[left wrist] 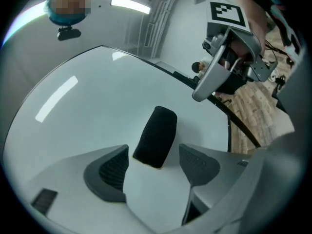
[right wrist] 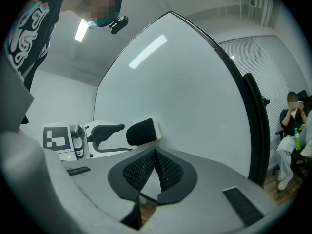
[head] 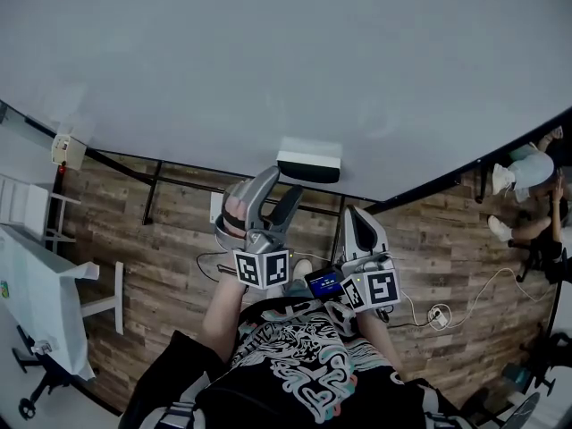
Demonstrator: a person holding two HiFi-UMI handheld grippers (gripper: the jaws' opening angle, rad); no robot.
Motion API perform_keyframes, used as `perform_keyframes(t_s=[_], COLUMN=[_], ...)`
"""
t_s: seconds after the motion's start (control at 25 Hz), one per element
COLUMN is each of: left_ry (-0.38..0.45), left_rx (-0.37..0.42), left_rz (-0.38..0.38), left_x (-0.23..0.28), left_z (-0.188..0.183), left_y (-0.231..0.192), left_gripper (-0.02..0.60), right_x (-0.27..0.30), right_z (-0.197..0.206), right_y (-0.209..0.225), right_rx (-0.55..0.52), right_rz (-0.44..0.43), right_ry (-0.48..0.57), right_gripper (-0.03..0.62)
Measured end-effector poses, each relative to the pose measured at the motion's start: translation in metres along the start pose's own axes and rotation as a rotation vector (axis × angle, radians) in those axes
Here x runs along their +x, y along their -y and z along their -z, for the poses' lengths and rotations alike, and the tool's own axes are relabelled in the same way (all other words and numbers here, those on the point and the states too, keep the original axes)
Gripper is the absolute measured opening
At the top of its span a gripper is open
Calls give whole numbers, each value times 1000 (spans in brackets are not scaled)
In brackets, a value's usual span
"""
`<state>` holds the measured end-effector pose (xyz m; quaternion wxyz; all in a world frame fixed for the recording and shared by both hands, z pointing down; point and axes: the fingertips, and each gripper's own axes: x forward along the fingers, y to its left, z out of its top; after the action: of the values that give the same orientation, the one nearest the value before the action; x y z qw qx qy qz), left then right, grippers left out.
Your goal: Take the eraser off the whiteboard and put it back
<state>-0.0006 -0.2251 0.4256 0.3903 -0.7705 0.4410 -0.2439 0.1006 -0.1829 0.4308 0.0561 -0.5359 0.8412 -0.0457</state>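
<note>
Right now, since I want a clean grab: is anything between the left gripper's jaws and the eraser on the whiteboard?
Nothing visible. The eraser sits on the whiteboard right at the mouth of the left gripper, whose jaws stand open either side of it, not pressing on it.

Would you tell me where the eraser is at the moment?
The eraser sits on the whiteboard near its lower edge, mid head view, just ahead of the open left gripper, untouched.
</note>
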Motion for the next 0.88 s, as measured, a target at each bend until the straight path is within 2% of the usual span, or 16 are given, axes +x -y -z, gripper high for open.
perform_keyframes(t_s=[0.08, 0.36, 0.6, 0.88], left_ry=[5, -9, 26, 28], left_rx=[49, 140, 220, 229], left_rz=[-6, -15, -47, -35], left_x=[2, 14, 17, 25], left_z=[-1, 6, 0, 3], left_y=[1, 2, -1, 2], left_gripper=[328, 414, 426, 426], right_x=[2, 9, 14, 17], right_z=[1, 3, 7, 8], right_y=[3, 12, 11, 16], right_rx=[2, 11, 18, 23], right_rz=[1, 3, -10, -9], right_ry=[-3, -7, -18, -21], right_gripper=[5, 5, 5, 5])
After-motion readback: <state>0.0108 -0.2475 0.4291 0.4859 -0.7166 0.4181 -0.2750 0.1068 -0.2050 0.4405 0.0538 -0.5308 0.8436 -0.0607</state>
